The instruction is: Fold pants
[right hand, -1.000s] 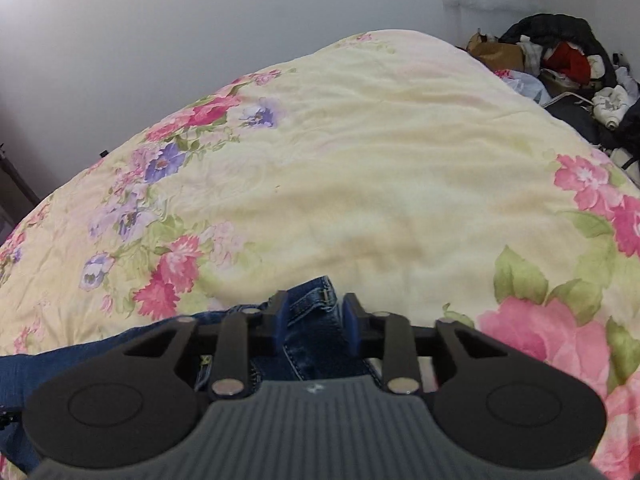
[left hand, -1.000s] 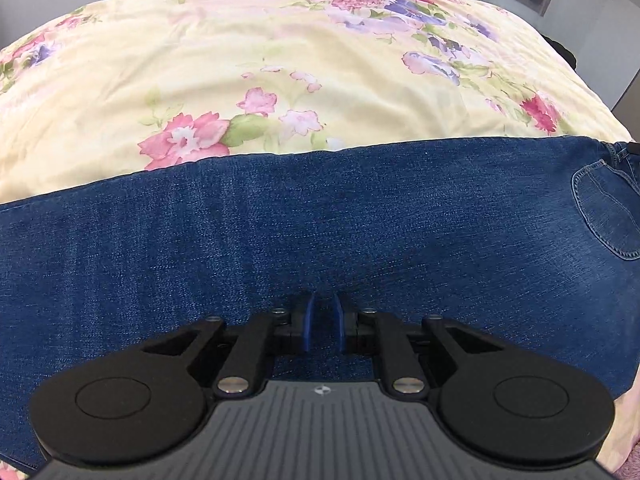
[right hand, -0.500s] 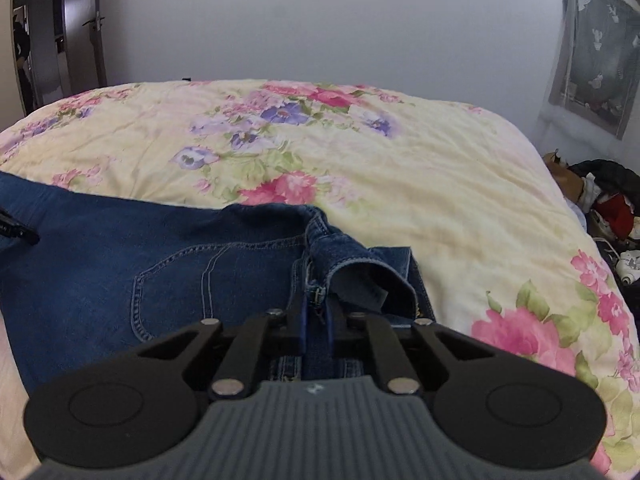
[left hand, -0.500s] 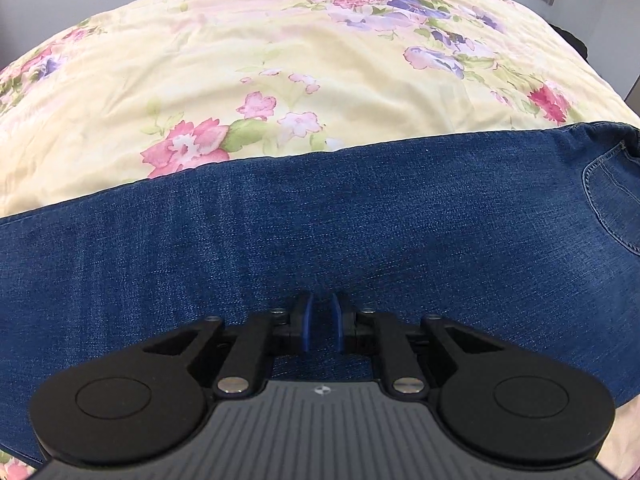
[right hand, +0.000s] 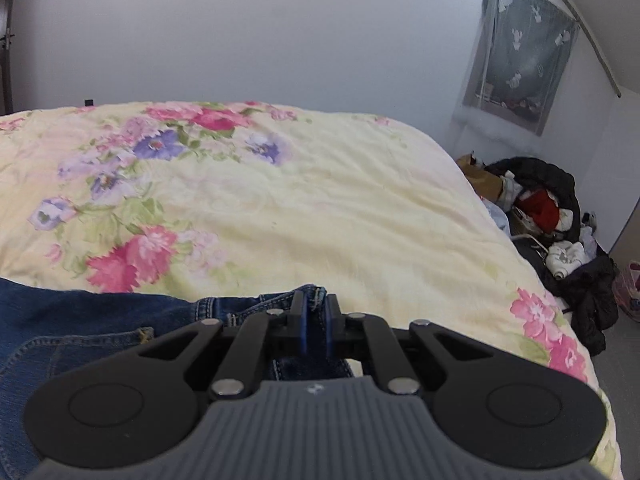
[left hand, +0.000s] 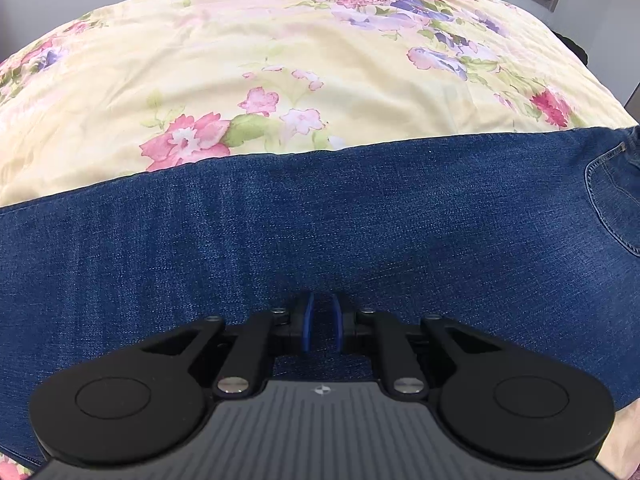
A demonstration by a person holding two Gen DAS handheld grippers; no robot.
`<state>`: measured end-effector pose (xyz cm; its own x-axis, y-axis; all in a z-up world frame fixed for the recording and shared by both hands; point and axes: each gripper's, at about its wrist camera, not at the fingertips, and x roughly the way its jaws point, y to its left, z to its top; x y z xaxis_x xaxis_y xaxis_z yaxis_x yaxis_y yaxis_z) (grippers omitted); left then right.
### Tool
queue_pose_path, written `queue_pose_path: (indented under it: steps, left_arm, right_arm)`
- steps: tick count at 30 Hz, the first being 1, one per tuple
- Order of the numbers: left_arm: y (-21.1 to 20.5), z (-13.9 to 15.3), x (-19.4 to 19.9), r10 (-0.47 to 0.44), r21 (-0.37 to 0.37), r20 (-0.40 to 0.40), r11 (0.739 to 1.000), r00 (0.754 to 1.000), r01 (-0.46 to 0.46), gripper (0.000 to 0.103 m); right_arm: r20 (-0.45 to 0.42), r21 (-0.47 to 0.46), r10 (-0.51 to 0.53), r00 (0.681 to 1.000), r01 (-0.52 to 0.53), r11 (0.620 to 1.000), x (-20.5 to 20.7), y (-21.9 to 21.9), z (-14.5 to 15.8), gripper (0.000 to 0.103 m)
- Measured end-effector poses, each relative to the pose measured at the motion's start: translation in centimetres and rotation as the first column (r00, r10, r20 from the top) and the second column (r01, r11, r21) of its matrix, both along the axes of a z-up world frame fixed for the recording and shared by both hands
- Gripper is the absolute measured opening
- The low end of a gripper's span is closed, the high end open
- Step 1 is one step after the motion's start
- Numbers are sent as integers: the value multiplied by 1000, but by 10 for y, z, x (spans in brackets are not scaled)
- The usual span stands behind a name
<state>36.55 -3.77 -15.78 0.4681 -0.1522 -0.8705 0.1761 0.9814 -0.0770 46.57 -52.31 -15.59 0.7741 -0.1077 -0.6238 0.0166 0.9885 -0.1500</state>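
Blue denim pants [left hand: 320,220] lie stretched across the floral bedspread [left hand: 280,60], a back pocket [left hand: 616,200] showing at the right edge. My left gripper [left hand: 321,312] points down onto the leg, its blue pads close together with a fold of denim pinched between them. In the right wrist view the waist end of the pants [right hand: 80,320] lies at lower left. My right gripper [right hand: 315,312] is shut on the stitched waistband [right hand: 316,292], which sticks up between the pads.
The yellow flowered bedspread [right hand: 320,200] spreads out beyond the pants toward a white wall. A heap of clothes [right hand: 552,220] lies on the floor past the bed's right edge. A grey cloth [right hand: 520,60] hangs on the wall above it.
My right gripper has shut on the waistband and swung sideways, rolling as it went, so the clothes heap is back in view. The left gripper has stayed put on the leg.
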Motion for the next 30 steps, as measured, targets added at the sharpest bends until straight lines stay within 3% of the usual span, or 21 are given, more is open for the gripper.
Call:
queue_pose_path:
  steps: [3,6,8,9,10,12,16,21,23,27,30]
  left_arm:
    - [1,0,0,1,-7,0,1000,1000,-1,16]
    - [1,0,0,5,-9,-2,1000,1000,-5,16]
    - [1,0,0,7,-8,-3,1000,1000,-7,16]
    - [1,0,0,6,-6,-2,1000,1000,-6,16]
    - [0,0,0,6,-3,-1,1000,1000,-6,16]
    - [-1,-1,0,9,2,0,1000,1000,-9,16]
    - [-3,0,0,13,16,-1,1000,1000,-13,16]
    - [-5,-1,1,12,29,-8,1000,1000,-12,16]
    - [-6,-1,2,10,39,-12,999,1000,-9,16]
    - [-5,0,1,19,30,-16,999,1000,-19,16]
    - [1,9,-3,24,2,-16,1000,1000,-24,21]
  right_arm:
    - [-46,-23,-16,999,15,1000,8,-2,-24,1]
    - [-117,11,-33,993,35,999,16,-6,-37,1]
    - [-88,28,-43,995,46,999,11,-8,-28,3]
    - [-76,23,-52,996,54,998,7,-9,-21,7]
    - [-71,19,-60,996,62,998,1,-11,-14,19]
    - [-63,14,-79,995,80,997,-16,-14,2,33]
    - [-78,108,33,996,-24,994,-65,-4,23,29]
    - [-160,95,178,971,-165,982,-106,32,7,22]
    - [-188,50,166,968,-160,986,-110,36,-8,21]
    - [-284,84,125,951,-105,991,-96,26,-44,21]
    - [-324,46,105,940,-95,994,-87,34,-45,21]
